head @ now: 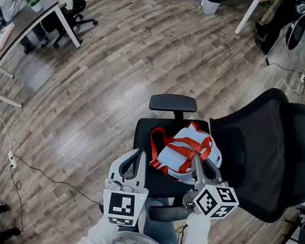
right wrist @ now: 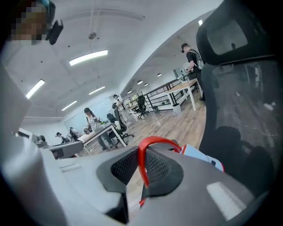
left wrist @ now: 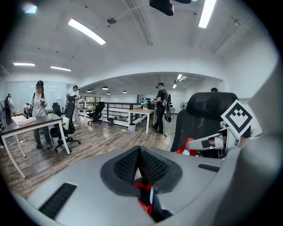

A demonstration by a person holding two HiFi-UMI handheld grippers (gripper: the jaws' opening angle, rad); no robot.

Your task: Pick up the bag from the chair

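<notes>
A light blue bag (head: 185,151) with red straps lies on the seat (head: 147,130) of a black office chair (head: 272,152). My right gripper (head: 196,160) is on the bag's near side. In the right gripper view it (right wrist: 142,155) is shut on a red strap loop (right wrist: 152,141) that arches out above the pads, with blue bag fabric (right wrist: 199,155) just behind. My left gripper (head: 135,157) sits at the bag's left edge. Its jaws (left wrist: 139,152) are shut, with red strap (left wrist: 143,186) showing in the gap between the fingers. I cannot tell whether the bag is off the seat.
The chair's tall backrest (head: 282,159) stands right of the bag, an armrest (head: 173,103) beyond it. A desk with a seated person (head: 6,2) and another chair (head: 73,6) are far left. Cables (head: 22,168) trail over the wooden floor. Several people stand at distant desks (left wrist: 40,101).
</notes>
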